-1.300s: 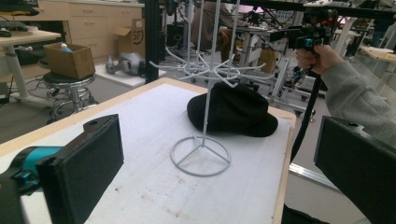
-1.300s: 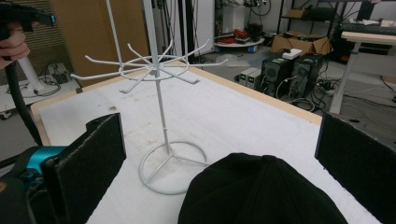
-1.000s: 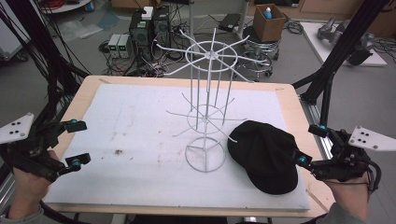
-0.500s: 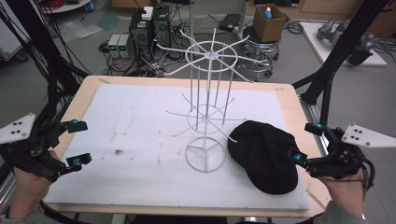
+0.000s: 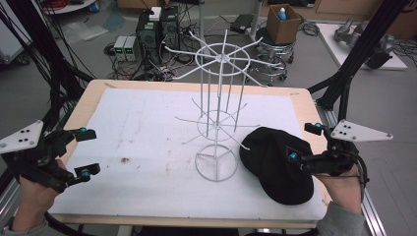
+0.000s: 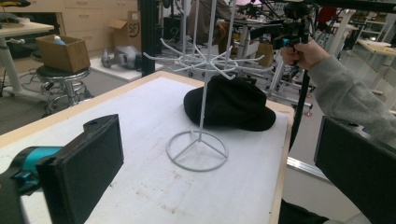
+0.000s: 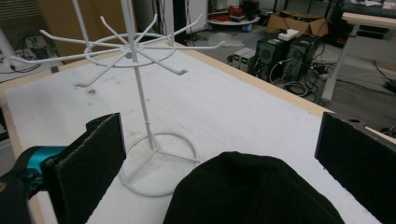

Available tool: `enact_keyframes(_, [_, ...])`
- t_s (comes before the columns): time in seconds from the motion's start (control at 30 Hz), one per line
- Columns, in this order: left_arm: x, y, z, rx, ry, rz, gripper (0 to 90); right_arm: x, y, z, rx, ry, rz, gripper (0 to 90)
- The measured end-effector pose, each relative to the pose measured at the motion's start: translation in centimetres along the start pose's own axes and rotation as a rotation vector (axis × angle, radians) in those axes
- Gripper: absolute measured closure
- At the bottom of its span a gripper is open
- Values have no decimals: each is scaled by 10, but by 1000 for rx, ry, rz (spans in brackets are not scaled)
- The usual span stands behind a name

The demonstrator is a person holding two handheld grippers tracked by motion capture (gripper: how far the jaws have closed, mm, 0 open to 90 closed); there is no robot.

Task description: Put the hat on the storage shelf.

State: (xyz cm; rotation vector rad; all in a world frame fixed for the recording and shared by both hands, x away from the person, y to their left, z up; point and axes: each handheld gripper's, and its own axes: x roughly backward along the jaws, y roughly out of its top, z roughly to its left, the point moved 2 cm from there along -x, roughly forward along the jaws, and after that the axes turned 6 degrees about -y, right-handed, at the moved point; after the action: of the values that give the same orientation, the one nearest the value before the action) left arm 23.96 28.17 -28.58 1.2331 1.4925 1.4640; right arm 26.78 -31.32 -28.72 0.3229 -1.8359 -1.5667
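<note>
Here | black fabric cap (image 5: pixel 276 166) is seen lower right, beside white wire rack (image 5: pixel 217 109) | right gripper (image 5: pixel 304 143) jaws spread over it | left gripper (image 5: pixel 87 153) jaws apart, lower left

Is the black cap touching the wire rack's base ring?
Apart. The high view shows bare white mat between the black cap and the rack's base ring.

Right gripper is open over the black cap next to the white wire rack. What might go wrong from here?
1. The black fabric cap lies close beside the round base of the white wire hook rack; dragging it may nudge that light rack.
2. The rack's lower hooks jut over the cap, so a lift may snag.
3. The open right gripper may pinch only loose fabric, letting the cap sag or slip.
</note>
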Motion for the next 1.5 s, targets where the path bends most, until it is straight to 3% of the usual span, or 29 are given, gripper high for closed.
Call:
enact_keyframes(0.33, [0,-3,0,17,7,9,18,-19,0,-2,8,13,35,8])
enact_keyframes(0.6, [2,-5,-1,24,10,9,17,-34,0,-4,24,-3,51,8])
enact_keyframes(0.9, [-1,-7,1,35,7,19,18,-71,-16,-12,80,-16,170,8])
enact_keyframes(1.13, [-2,-8,2,39,11,26,18,-92,-25,-24,69,3,225,8])
enact_keyframes(1.2, [-2,-9,2,41,10,23,18,-97,-28,-28,46,14,237,9])
enact_keyframes(1.33, [-1,-9,2,54,-14,15,18,-102,-32,-37,20,26,260,14])
enact_keyframes(1.5, [2,-9,4,63,-12,7,17,-104,-38,-49,-3,56,280,48])
